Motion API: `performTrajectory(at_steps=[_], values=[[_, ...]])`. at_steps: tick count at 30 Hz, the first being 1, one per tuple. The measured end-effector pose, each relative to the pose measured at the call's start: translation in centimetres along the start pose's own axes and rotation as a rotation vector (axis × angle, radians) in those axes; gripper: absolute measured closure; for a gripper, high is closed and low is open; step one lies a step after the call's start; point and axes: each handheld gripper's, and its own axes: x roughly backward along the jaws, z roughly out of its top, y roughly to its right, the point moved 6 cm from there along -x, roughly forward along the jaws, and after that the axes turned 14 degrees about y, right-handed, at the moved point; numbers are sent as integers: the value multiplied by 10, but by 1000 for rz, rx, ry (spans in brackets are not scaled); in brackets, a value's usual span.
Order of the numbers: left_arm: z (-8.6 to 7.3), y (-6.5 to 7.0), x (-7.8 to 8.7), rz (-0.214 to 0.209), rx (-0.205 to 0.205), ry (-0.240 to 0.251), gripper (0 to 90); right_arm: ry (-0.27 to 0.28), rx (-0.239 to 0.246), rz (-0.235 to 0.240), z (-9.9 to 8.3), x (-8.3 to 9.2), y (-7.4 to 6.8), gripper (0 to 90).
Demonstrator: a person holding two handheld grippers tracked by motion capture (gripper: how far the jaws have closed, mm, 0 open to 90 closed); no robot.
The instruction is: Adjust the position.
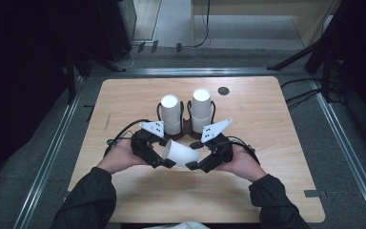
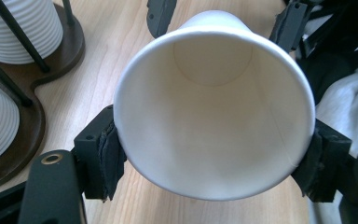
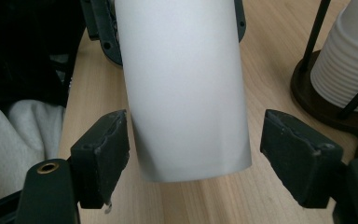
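Wooden table [image 1: 267, 143], dark room, grey floor [image 1: 38, 157].

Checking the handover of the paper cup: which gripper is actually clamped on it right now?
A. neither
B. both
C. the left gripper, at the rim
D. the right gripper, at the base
C: the left gripper pads press the paper cup rim, while the right gripper jaws stand clear of its base.

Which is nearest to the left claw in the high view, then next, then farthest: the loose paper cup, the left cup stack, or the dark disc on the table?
1. The loose paper cup, lying sideways, gripped at its rim by the left claw.
2. The left cup stack, upright in the holder just beyond the claws.
3. The dark disc, at the table's far edge, right of the stacks.
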Motion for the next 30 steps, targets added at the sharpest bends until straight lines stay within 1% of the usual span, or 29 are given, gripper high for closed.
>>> performTrajectory(at_steps=[1, 4, 5, 6, 8, 12, 13, 14, 21, 24, 26, 27, 30], values=[[0, 0, -1, 0, -7, -12, 236, -10, 1, -1, -2, -2, 0, 240], [-2, -1, -4, 7, -12, -39, 236, -27, 4, 1, -6, -5, 0, 241], [-3, -2, -5, 9, -16, -48, 236, -42, 14, -7, -8, -7, 1, 241], [-4, -2, -7, 11, -9, -58, 235, -53, 26, -14, -10, -7, 1, 242], [-6, -3, -9, 22, -26, -90, 235, -65, 22, -8, -13, -9, 0, 242], [-9, -3, -13, 33, -23, -122, 235, -75, 16, 2, -17, -14, 1, 243], [-9, -4, -14, 34, -22, -124, 235, -82, 13, 7, -18, -15, 1, 243], [-9, -4, -14, 32, -13, -131, 235, -86, 16, 2, -19, -17, 1, 244], [-10, -3, -20, 32, -9, -155, 234, -110, 19, 8, -24, -28, 0, 255], [-11, -1, -23, 21, -8, -166, 233, -115, 23, 12, -24, -30, -1, 265], [-11, -1, -24, 21, -18, -171, 231, -118, 24, 11, -24, -31, -2, 276], [-11, 0, -25, 15, -11, -173, 231, -117, 25, 15, -24, -31, -2, 279], [-11, 0, -26, 13, -12, -182, 230, -122, 26, 19, -25, -32, -2, 301]])
